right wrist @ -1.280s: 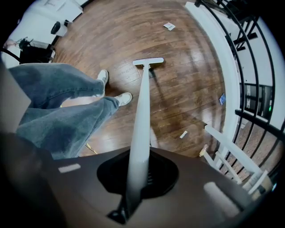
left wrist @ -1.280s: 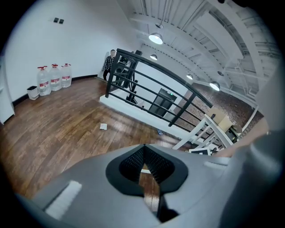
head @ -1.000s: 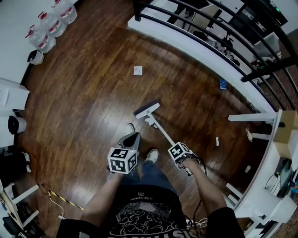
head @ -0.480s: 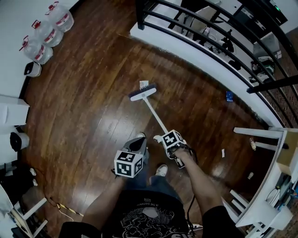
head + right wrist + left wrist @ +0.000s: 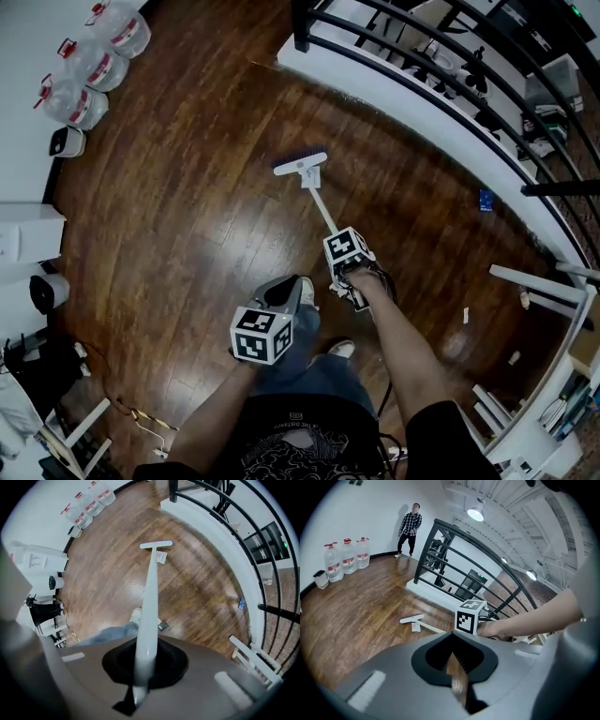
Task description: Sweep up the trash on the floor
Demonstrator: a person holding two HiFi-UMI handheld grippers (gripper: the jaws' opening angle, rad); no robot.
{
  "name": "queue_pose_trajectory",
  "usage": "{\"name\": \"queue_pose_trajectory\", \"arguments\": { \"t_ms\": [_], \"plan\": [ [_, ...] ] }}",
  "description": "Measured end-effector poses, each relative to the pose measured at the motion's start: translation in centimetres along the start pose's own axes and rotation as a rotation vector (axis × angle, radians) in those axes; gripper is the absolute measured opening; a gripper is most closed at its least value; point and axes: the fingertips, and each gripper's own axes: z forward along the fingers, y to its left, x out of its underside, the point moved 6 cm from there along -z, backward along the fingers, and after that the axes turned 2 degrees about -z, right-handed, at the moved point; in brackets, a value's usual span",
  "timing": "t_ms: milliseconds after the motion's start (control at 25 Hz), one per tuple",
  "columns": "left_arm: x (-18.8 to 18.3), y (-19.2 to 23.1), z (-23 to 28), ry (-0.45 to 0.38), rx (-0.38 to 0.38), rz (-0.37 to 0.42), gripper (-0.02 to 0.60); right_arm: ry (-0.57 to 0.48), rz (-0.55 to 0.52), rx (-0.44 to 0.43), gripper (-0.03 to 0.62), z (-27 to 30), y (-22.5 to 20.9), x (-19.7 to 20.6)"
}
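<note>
A white broom stretches over the dark wood floor, its head far ahead of my feet. My right gripper is shut on the handle, which runs up the right gripper view to the head. A small white scrap of paper lies right beside the head on the near side; it also shows in the left gripper view. My left gripper is shut on a grey dustpan, held low next to my leg.
A curved white ledge with a black railing bounds the floor at the right. A blue item and small white scraps lie near it. Water bottles and a white bin stand at the left wall. A person stands by the far wall.
The broom head has moved forward, away from me, to the paper scrap. I have stepped ahead, with both grippers carried along; the dustpan stays in the left one.
</note>
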Motion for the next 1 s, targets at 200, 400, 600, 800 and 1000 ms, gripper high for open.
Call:
{"name": "queue_pose_trajectory", "arguments": {
  "t_ms": [200, 400, 600, 800, 1000],
  "plan": [
    [-0.2, 2.7, 0.1, 0.023, -0.038, -0.023, 0.005, 0.033, -0.007, -0.004, 0.0, 1.7, -0.9, 0.1],
    [0.3, 2.3, 0.9, 0.044, -0.02, -0.003, 0.005, 0.024, 0.024, -0.044, 0.0, 3.3, -0.7, 2.3],
    [1.5, -0.9, 1.5, 0.057, 0.01, 0.043, 0.005, 0.031, 0.068, -0.08, 0.0, 4.3, -0.5, 6.6],
    [4.1, -4.0, 1.4, 0.067, 0.023, 0.068, 0.005, 0.032, 0.091, -0.109, 0.0, 6.3, -0.7, 11.9],
    [7.2, -7.4, 0.4, 0.069, 0.034, 0.086, 0.005, 0.056, 0.116, -0.126, 0.0, 8.4, -0.8, 19.0]
  ]
}}
